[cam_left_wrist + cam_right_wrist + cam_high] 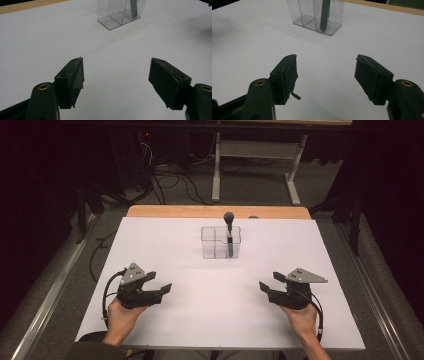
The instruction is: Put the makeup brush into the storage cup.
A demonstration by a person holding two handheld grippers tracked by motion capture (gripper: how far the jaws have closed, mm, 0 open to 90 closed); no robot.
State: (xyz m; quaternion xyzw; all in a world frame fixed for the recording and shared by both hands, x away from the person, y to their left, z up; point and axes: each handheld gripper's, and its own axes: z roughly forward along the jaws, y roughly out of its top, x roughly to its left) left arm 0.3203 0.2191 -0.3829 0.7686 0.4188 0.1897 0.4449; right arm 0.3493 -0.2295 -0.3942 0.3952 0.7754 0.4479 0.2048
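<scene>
Both the left gripper (161,282) and the right gripper (269,281) rest open and empty. Ahead between them, the clear holder (221,242) holds an upright brush (229,234): probably light and stiff, best grasped at the handle under its round head.

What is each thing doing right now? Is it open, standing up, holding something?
left gripper: open, holding nothing, resting near the white sheet's left side.
right gripper: open, holding nothing, resting near the right side.
clear box: upright, open on top, divided into compartments.
black brush: standing upright in the box's right compartment, round head sticking out.
</scene>
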